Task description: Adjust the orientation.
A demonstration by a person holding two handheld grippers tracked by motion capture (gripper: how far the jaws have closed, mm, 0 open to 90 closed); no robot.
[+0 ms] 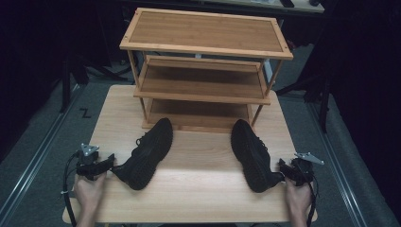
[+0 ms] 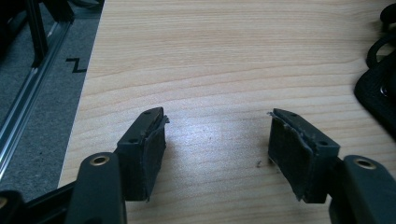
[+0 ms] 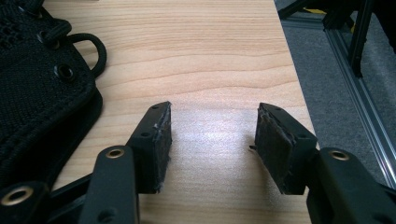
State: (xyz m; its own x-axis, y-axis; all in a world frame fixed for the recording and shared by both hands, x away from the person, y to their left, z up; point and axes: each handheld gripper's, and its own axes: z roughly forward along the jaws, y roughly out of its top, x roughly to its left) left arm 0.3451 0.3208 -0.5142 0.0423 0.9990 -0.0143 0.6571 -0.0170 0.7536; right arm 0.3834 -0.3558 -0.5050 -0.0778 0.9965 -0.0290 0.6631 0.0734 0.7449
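Shoes (image 1: 147, 152), two; rack (image 1: 203, 47), one; claws, two.

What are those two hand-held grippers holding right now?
Nothing. The left hand-held gripper and the right hand-held gripper both stand open over bare table, beside the black sneakers.

Pale wood, black knit and worn rubber pads

The table (image 1: 198, 189) is smooth light wood with a soft sheen; the rack (image 1: 203, 33) looks like matt bamboo. Both shoes (image 1: 146, 153) (image 1: 253, 153) are matt black woven fabric; gripper pads (image 2: 152, 154) look rough and frayed.
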